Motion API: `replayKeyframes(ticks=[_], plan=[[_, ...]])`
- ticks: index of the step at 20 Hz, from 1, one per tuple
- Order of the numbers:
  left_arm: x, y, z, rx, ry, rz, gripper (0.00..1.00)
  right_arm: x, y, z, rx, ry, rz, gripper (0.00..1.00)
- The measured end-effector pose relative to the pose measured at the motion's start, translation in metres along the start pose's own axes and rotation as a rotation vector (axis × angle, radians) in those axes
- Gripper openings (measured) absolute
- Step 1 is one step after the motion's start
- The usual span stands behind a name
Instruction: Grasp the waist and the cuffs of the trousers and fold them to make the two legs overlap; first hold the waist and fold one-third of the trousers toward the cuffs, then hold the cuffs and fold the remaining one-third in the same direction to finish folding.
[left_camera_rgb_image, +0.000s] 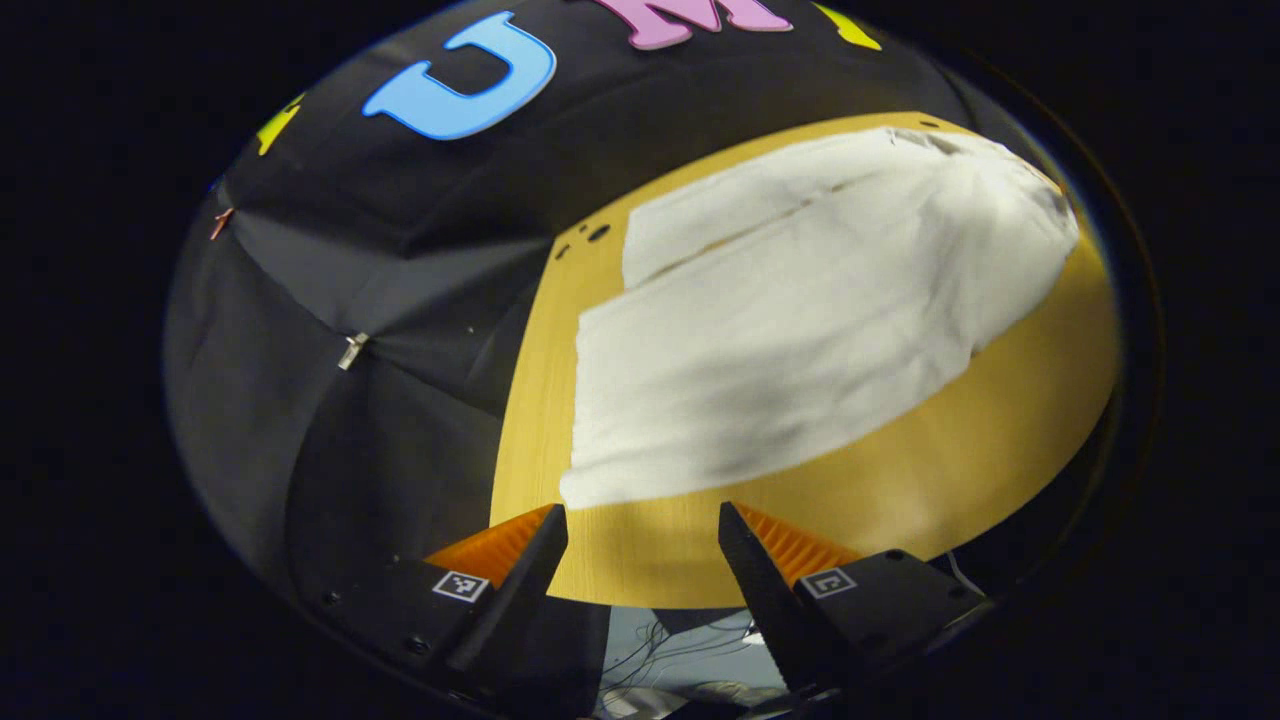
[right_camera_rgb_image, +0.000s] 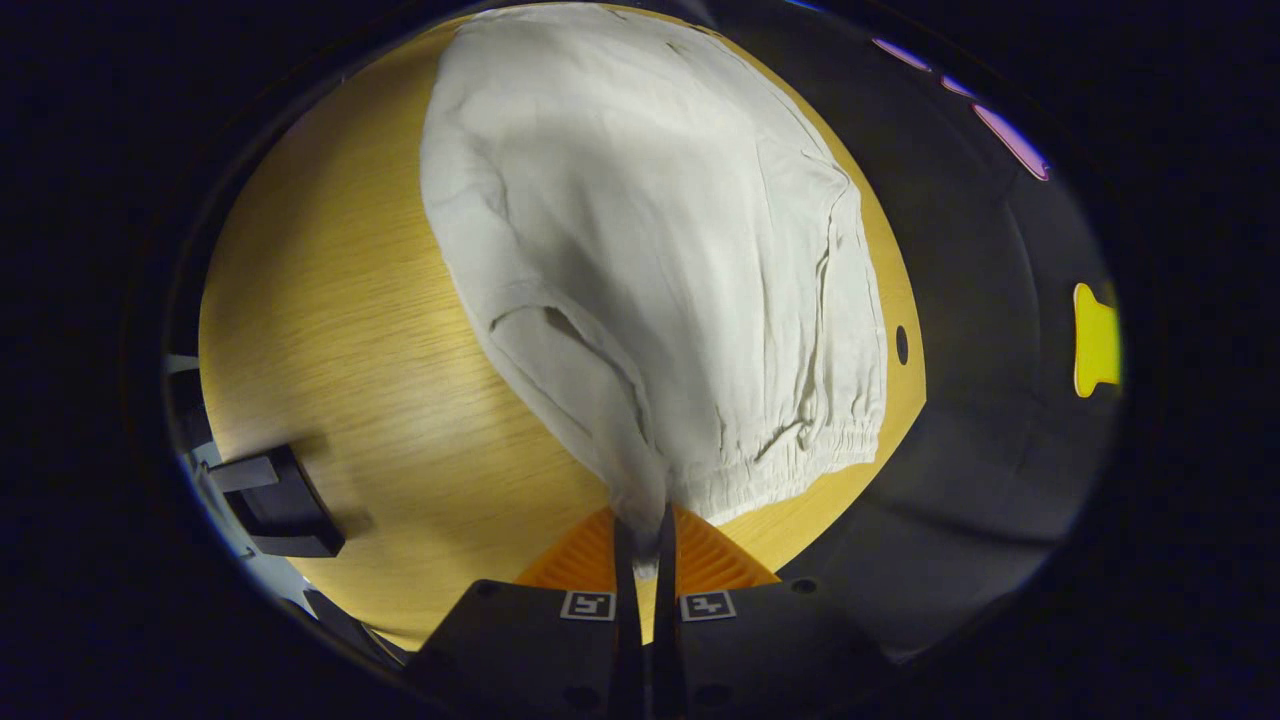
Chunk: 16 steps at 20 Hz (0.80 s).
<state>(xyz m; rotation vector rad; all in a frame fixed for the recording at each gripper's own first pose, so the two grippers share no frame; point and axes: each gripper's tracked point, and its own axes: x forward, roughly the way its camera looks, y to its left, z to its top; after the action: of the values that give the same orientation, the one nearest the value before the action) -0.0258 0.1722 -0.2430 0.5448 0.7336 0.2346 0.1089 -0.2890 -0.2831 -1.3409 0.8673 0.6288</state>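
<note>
— Where were the trousers?

— Flat on the wooden counter, white, with the long axis running away from my right gripper. The elastic waist lay nearest that gripper, close to the counter's edge by the black booth wall.

— And your right gripper's state?

— Pressed together, pinching a bunched corner of cloth at the waist end; the fabric rose in a ridge into the fingers.

— The left?

— My left gripper was spread wide, nothing between the fingers, poised above bare counter just short of the near hem of the trousers.

— Room to move?

— A broad strip of bare wood on one side in the right gripper view, much less by the waist. In the left gripper view, a bare band ran along the near side and around the far end.

— Anything one view added?

— The left gripper view showed the two legs with a slit of wood between them. The right gripper view showed a dark block at the counter's edge.
</note>
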Motion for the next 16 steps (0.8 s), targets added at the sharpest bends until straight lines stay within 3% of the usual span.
replayKeyframes(ticks=[7, 13, 16], plan=[[0.049, 0.054, -0.028, 0.279, 0.042, 0.046, 0.96, 0.000, 0.000, 0.001, -0.037, 0.021, -0.032, 0.08], [0.089, 0.070, -0.020, 0.482, 0.046, -0.033, 0.96, 0.000, 0.000, 0.000, -0.030, 0.032, -0.032, 0.08], [0.104, 0.070, -0.004, 0.594, 0.032, -0.092, 0.91, -0.001, 0.000, 0.001, -0.038, 0.036, -0.039, 0.08]])
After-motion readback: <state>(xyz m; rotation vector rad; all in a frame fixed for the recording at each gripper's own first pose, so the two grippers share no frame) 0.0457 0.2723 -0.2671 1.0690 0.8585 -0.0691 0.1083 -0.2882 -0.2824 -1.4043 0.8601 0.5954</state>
